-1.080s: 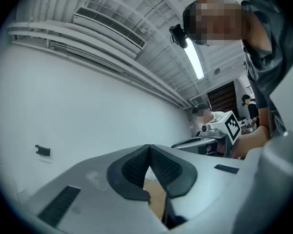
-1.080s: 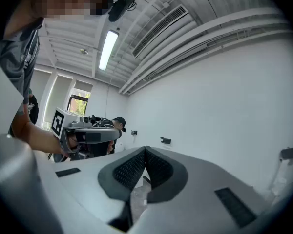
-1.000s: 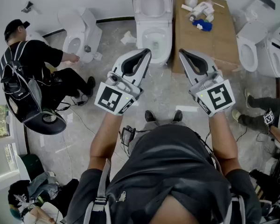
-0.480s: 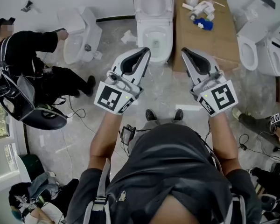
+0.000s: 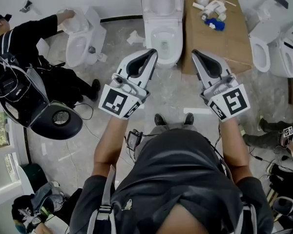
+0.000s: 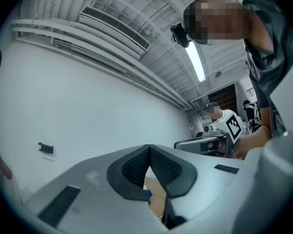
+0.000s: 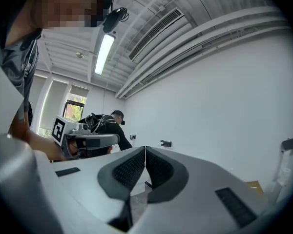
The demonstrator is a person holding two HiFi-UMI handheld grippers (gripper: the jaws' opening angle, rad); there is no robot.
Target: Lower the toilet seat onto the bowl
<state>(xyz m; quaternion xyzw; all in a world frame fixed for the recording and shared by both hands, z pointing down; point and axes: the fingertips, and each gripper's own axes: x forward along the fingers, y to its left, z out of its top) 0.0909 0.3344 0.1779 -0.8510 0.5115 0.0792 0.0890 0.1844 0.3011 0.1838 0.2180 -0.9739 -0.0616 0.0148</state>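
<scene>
The white toilet stands at the top centre of the head view, its seat (image 5: 159, 3) raised upright behind the open bowl (image 5: 162, 39). My left gripper (image 5: 153, 53) is held out in front of the bowl's left side, shut with nothing in it. My right gripper (image 5: 195, 54) is level with it, right of the bowl and in front of a cardboard box, also shut and empty. Neither touches the toilet. In the left gripper view the pads (image 6: 136, 167) meet at the tip; in the right gripper view the pads (image 7: 128, 168) do the same.
A cardboard box (image 5: 224, 40) with white and blue fittings lies right of the toilet. Another toilet (image 5: 80, 40) stands at the left, where a person in black (image 5: 24, 43) reaches onto it; two more toilets (image 5: 271, 50) stand at the right. Cables and bags litter the floor.
Both grippers have edged slightly forward, still shut. The person at the left has reached up onto the left toilet's tank. The leg at the right has drawn back.
</scene>
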